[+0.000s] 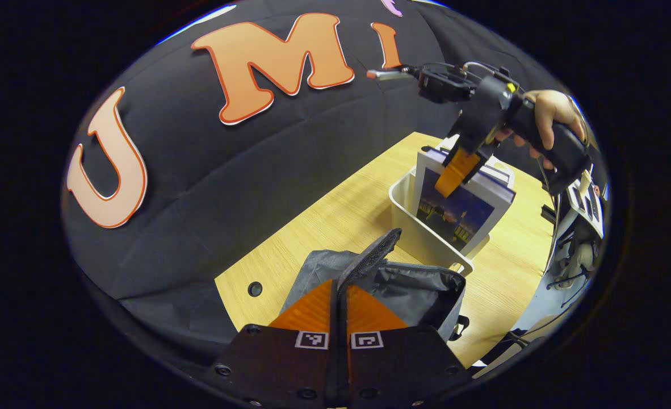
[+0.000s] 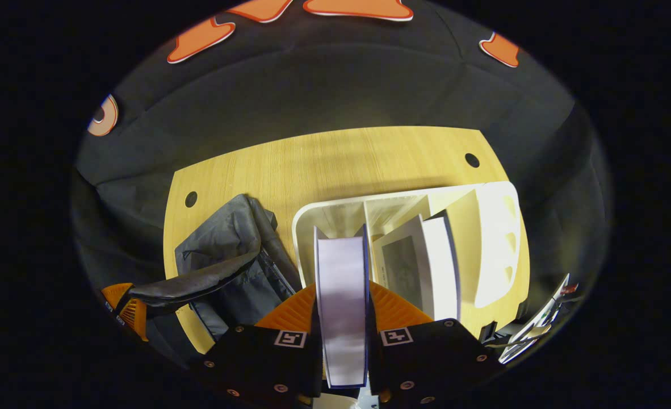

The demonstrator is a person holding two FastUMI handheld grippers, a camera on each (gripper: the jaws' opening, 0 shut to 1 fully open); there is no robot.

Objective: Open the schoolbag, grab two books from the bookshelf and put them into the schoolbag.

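Note:
The grey schoolbag [image 1: 420,287] lies on the wooden table with its mouth open. My left gripper [image 1: 340,284] is shut on the bag's dark flap [image 1: 372,255] and holds it up. Behind the bag stands the white bookshelf bin [image 1: 415,230]. A book with a dark picture cover [image 1: 460,213] sticks up out of it, tilted. My right gripper [image 1: 454,173], held by a hand, is shut on that book's top edge. In the right gripper view the book's page edge [image 2: 341,295] runs between my right gripper's [image 2: 342,301] fingers. A second book [image 2: 426,255] leans in the bin [image 2: 494,227]. The schoolbag [image 2: 227,244] and left gripper [image 2: 122,309] lie to its left.
The wooden table [image 1: 324,221] has cable holes near its corners [image 1: 254,288]. The black cloth wall rises close behind it. Past the table's right edge are office clutter and cables [image 1: 579,227]. Bare tabletop lies beyond the bin [image 2: 335,159].

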